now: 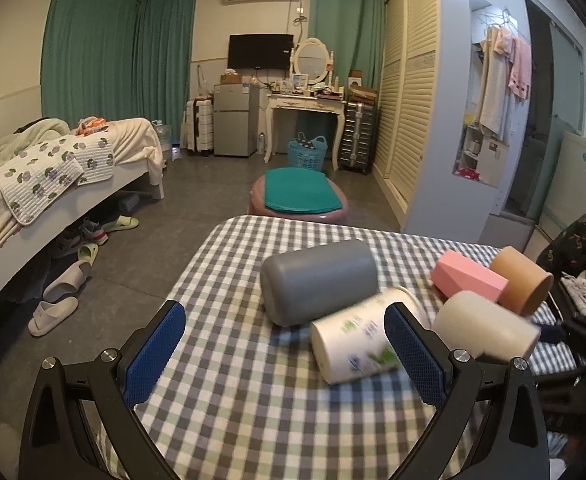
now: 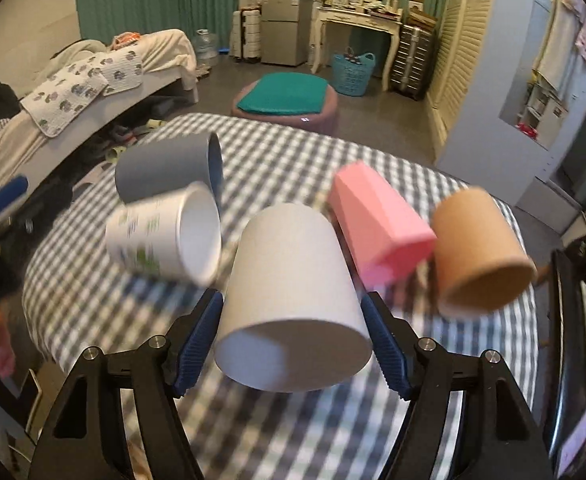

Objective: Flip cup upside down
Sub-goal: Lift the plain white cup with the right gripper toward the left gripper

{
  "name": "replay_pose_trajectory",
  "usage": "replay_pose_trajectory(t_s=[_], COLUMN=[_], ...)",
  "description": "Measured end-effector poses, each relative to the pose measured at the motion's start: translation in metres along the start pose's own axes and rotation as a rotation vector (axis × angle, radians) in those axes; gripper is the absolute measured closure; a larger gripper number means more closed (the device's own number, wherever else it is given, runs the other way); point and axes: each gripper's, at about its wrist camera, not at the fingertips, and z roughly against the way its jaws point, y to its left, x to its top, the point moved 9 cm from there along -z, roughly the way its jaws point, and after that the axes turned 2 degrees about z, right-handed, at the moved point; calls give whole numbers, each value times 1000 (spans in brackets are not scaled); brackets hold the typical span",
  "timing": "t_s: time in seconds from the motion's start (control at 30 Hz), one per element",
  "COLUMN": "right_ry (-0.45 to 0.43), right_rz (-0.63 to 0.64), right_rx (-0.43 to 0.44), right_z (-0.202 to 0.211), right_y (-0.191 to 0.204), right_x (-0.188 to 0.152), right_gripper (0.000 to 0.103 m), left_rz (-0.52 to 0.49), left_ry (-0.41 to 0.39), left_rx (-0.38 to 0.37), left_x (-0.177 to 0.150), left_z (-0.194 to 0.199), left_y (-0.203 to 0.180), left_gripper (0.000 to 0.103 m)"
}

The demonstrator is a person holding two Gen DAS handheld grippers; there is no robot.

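Note:
Several cups lie on their sides on the checkered table [image 1: 229, 400]. My right gripper [image 2: 292, 340] is shut on the plain white cup [image 2: 289, 304], whose open mouth faces the camera; it also shows in the left wrist view [image 1: 487, 326]. My left gripper [image 1: 285, 352] is open and empty, its right pad beside the printed white cup [image 1: 357, 344], which looks blurred. That printed cup [image 2: 165, 236] lies left of the held cup. A grey cup [image 1: 319, 280] [image 2: 165, 168], a pink faceted cup [image 1: 467, 278] [image 2: 377, 220] and a tan cup [image 1: 523, 284] [image 2: 479, 252] lie around them.
A mauve stool with a teal cushion [image 1: 299, 196] stands beyond the table's far edge. A bed [image 1: 53, 168] is at the left, with slippers [image 1: 55, 314] on the floor. A wardrobe [image 1: 409, 92] is at the right. Clothes [image 1: 585, 280] lie by the table's right edge.

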Motion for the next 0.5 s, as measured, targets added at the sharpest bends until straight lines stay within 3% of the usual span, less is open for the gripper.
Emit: replay_pose_trajectory(t_s=[0.27, 0.5], right_ry=[31, 4], right_rz=[0, -22], right_rx=[-25, 8], right_z=[12, 22], right_y=[9, 9], right_x=[-41, -48], right_gripper=[32, 32], left_rz=[-21, -42], left_ry=[6, 20], left_rx=[-26, -14], left_x=[-5, -13], left_z=[19, 33], left_y=[-15, -29], left_gripper=[0, 0])
